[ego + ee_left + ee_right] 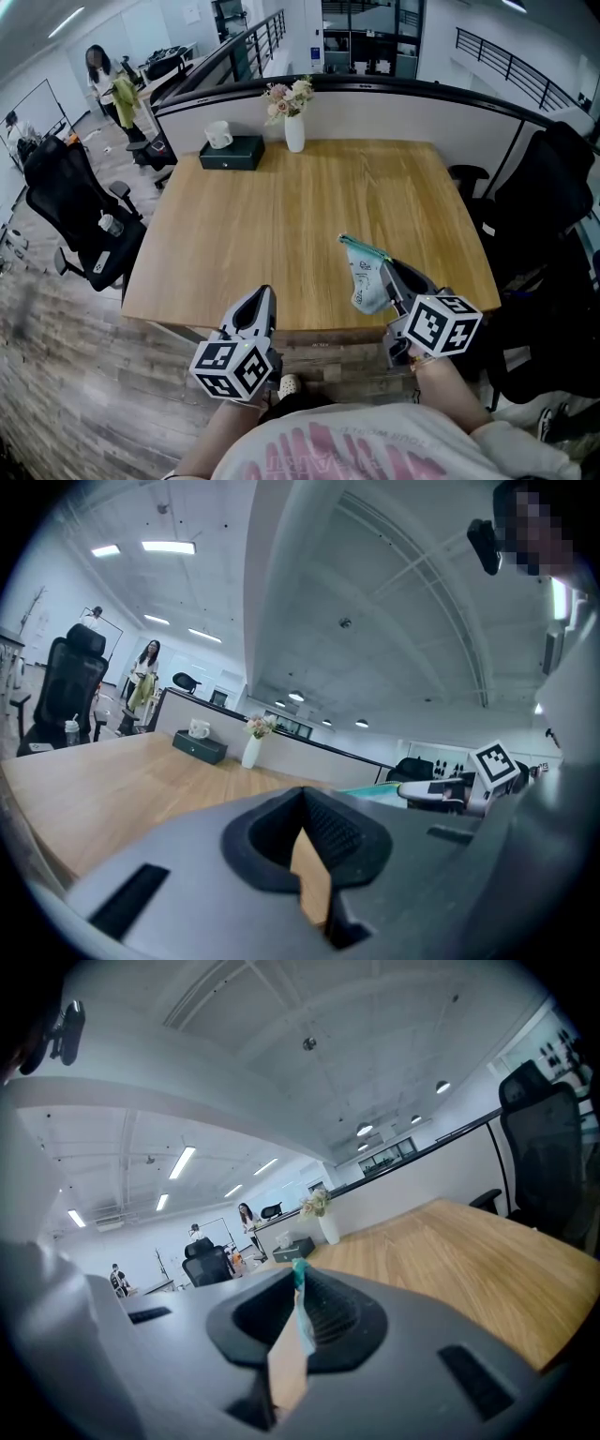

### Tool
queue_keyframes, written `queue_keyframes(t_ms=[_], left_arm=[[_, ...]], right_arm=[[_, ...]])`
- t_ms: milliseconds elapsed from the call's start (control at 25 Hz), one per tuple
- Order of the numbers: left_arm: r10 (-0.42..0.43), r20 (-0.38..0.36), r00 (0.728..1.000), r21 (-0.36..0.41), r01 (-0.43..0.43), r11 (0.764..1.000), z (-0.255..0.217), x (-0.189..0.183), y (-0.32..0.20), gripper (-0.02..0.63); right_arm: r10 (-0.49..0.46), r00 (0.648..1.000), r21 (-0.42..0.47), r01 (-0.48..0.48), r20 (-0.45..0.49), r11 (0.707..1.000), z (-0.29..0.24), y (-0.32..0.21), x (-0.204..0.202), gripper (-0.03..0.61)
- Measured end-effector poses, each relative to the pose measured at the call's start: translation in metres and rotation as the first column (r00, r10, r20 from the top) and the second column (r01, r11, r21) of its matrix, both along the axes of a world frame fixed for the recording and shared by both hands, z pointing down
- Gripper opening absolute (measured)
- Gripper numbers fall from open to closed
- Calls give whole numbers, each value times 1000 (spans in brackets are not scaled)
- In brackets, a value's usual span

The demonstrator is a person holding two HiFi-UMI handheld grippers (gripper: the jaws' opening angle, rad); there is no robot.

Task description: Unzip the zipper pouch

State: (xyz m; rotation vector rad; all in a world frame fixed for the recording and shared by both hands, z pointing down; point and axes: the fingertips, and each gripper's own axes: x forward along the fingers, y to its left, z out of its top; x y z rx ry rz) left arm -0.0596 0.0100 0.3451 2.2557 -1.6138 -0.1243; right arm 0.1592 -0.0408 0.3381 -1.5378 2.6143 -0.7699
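My right gripper has its jaws nearly together, clamped on the thin edge of the pale blue-green, see-through plastic zipper pouch. In the right gripper view, the pouch's green rim stands upright in the narrow slit between the ribbed black pads. The pouch hangs from that grip over the near right part of the square, light wooden table, its green zipper strip slanting up and away from the jaws. I cannot tell whether its lower end touches the wood.

My left gripper has its jaws fully together with nothing between them. It is held over the table's near edge, left of the middle and well apart from the pouch.

A white ceramic vase of pale flowers stands at the middle of the table's far edge. A dark green, flat box lies toward the far left corner with a white cup on top. A black office chair stands off the table's left side.
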Motion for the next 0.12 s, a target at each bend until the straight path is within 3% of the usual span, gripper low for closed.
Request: queue_keyframes(t_ms=[120], left_arm=[[-2, 2, 1000, 1, 2, 1000, 0, 2, 4, 2]], right_arm=[[-16, 1000, 3, 16, -4, 1000, 0, 4, -1, 32]])
